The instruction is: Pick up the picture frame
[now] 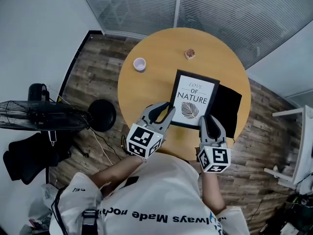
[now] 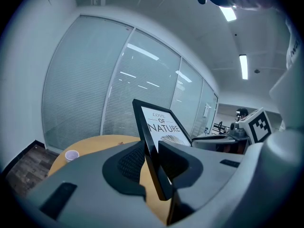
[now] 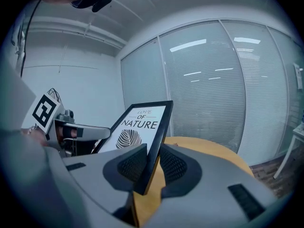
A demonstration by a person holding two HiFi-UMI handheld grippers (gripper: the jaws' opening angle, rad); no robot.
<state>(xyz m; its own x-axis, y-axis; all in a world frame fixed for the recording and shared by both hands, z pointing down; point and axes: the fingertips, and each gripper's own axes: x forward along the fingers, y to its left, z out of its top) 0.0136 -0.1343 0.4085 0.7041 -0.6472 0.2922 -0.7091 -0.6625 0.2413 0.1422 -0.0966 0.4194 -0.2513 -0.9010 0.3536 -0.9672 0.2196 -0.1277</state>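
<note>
Your left gripper point(image 1: 164, 110) is clamped on the left edge of the picture frame point(image 1: 194, 98); your right gripper point(image 1: 211, 124) is clamped on its right edge. The frame extends ahead of both jaw pairs. Two opposed holds likely prevent it twisting over the round table point(image 1: 146, 82).

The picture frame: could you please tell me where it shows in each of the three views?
Head view: the picture frame sits at centre, slightly right, print facing up.
Left gripper view: centre, rising nearly edge-on from between the jaws.
Right gripper view: centre-left, rising from between the jaws.
Shared landmark: the round wooden table, behind the frame in both gripper views.
</note>
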